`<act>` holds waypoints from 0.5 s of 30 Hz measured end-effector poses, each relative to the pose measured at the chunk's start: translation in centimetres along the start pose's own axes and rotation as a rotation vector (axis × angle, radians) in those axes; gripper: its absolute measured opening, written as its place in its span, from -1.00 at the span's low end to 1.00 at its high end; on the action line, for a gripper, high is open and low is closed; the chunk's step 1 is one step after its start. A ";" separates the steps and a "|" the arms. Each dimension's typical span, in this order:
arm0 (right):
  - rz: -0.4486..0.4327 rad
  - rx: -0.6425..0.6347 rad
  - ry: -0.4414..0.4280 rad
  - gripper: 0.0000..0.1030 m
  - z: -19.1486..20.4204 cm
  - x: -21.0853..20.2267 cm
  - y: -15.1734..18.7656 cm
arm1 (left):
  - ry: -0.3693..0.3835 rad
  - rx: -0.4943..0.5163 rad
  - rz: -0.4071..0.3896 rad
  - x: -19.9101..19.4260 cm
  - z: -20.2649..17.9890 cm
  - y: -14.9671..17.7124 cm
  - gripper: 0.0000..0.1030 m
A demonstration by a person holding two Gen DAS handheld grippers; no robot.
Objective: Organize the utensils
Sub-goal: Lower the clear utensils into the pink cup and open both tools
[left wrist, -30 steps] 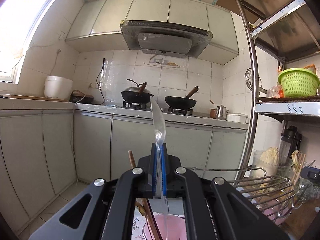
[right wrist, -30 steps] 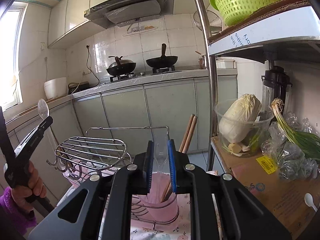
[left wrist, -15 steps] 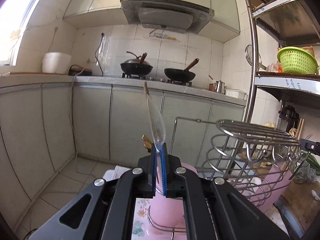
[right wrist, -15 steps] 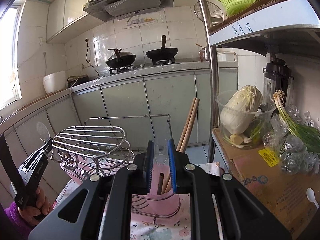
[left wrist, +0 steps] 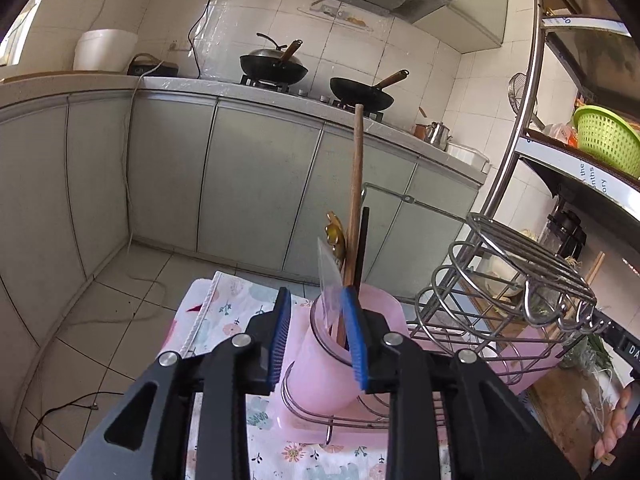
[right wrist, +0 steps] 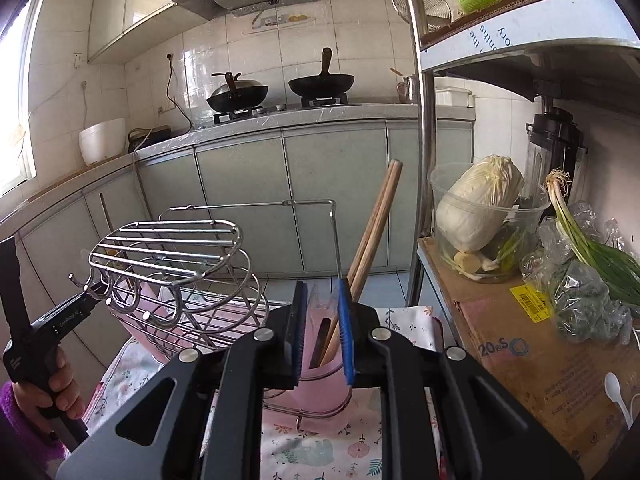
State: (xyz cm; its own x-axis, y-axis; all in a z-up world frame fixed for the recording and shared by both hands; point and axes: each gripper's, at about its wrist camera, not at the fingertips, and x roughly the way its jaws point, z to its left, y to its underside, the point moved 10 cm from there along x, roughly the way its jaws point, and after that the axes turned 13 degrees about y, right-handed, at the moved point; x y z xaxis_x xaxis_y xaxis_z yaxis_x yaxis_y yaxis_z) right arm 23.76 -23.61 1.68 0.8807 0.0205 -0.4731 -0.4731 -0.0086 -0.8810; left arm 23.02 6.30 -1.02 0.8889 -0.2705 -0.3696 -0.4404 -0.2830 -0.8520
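In the left wrist view my left gripper (left wrist: pixel 316 344) is open, its blue pads apart above a pink utensil cup (left wrist: pixel 332 364). A clear plastic spoon (left wrist: pixel 329 284) stands loose in the cup beside wooden chopsticks (left wrist: pixel 355 200) and a gold-handled utensil (left wrist: pixel 335 236). In the right wrist view my right gripper (right wrist: pixel 322 332) is open over another pink cup (right wrist: pixel 320 364) that holds wooden chopsticks (right wrist: pixel 374 232) and a clear utensil (right wrist: pixel 320 300). The left gripper's body (right wrist: pixel 48 320) shows at the left edge, behind the wire rack.
A metal wire rack (left wrist: pixel 516 276) (right wrist: pixel 172 260) stands between the cups on a floral cloth (left wrist: pixel 224 320). A shelf at the right holds a cabbage in a clear bowl (right wrist: pixel 480 216), green onions (right wrist: pixel 592 256), a cardboard box (right wrist: pixel 532 344) and a white spoon (right wrist: pixel 614 386).
My left gripper tilted down over the pink cup and opened, letting go of the clear spoon, which now stands in the cup. The right gripper's jaws opened wider.
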 end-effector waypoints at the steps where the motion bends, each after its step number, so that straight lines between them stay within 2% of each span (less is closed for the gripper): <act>1: 0.000 0.003 -0.004 -0.41 0.0 -0.2 0.0 | 0.010 -0.010 0.006 0.0 0.1 0.0 -0.50; 2: -0.003 0.007 -0.008 -0.25 0.0 -0.3 0.0 | 0.016 -0.018 0.007 -0.2 0.1 0.0 -0.49; 3: -0.006 0.009 -0.011 -0.22 0.0 -0.5 -0.1 | 0.020 -0.023 0.006 -0.4 0.1 -0.1 -0.48; 15: -0.046 0.033 -0.011 -0.22 -0.8 -4.2 -0.4 | 0.028 -0.006 -0.006 -3.4 -0.6 -0.6 -0.48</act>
State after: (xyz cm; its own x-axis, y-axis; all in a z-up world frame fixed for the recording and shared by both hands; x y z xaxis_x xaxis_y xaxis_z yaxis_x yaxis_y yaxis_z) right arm 20.29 -24.49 4.06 0.9012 0.0314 -0.4322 -0.4330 0.0253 -0.9011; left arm 20.18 6.86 1.02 0.8876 -0.2944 -0.3541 -0.4361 -0.2902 -0.8518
